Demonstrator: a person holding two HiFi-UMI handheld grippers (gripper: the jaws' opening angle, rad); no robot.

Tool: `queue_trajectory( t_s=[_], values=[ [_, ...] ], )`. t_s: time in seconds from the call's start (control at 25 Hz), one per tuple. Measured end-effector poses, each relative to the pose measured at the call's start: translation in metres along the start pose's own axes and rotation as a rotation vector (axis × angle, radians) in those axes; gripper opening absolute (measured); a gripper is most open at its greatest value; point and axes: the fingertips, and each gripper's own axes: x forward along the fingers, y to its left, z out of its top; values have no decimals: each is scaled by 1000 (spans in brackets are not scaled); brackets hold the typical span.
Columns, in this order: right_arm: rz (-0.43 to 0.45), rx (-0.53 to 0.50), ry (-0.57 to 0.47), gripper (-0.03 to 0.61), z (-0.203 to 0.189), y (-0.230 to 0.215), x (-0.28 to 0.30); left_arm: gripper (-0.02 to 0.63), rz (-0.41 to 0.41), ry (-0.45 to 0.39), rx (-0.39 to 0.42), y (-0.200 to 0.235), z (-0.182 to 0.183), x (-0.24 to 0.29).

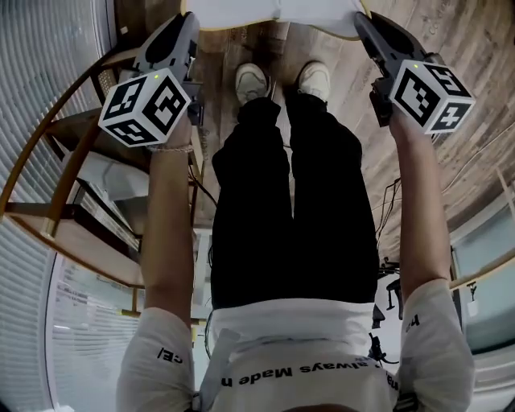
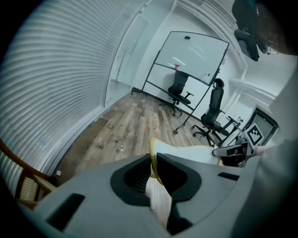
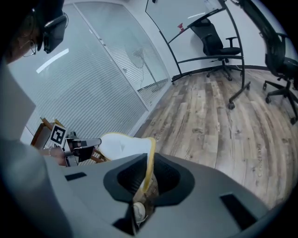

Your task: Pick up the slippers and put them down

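– White with a yellow rim, that flat soft slipper piece (image 1: 278, 12): where is it?

– Stretched in the air just ahead of the person's two white shoes (image 1: 251, 80), clear of the pale wood-plank floor (image 1: 451, 56). I cannot tell whether it is a single slipper or a pair lying together.

– What holds it?

– Both tools. The left gripper (image 1: 191, 14), grey with a black-and-white marker cube, has its jaws nearly together, pinching the yellow rim at one end. The left gripper view shows the edge squeezed between its dark pads (image 2: 164, 169). The matching right gripper (image 1: 360, 18) pinches the opposite end in the same narrow way, with the rim running straight through its jaws in the right gripper view.

– And the person?

– Bare forearms reach down on either side of black trousers (image 1: 290, 201), which end at the shoes.

– Anything else around?

– A curved brown wooden rack with shelves (image 1: 72, 161) stands to the left of the shoes. Well ahead of the shoes, across the floor, stand two black office chairs (image 2: 179, 93) and a large white board on a black frame (image 2: 195, 56). A wall of white slatted blinds (image 2: 60, 79) runs along the left.
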Motion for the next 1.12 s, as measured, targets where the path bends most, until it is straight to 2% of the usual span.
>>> queue_trajectory(
  t_s=[0.12, 0.28, 0.4, 0.72, 1.12],
  values=[
    [13, -3, 15, 44, -11, -4, 17, 46, -8, 15, 5, 11, -10, 9],
    [105, -19, 11, 44, 10, 56, 26, 45, 46, 21, 30, 37, 25, -49],
    [132, -54, 26, 44, 8, 74, 41, 45, 56, 24, 37, 55, 24, -60],
    [183, -34, 59, 44, -45, 21, 127, 46, 46, 50, 47, 103, -42, 11],
    [148, -29, 79, 44, -77, -17, 170, 46, 29, 44, 80, 134, -75, 63]
  ],
)
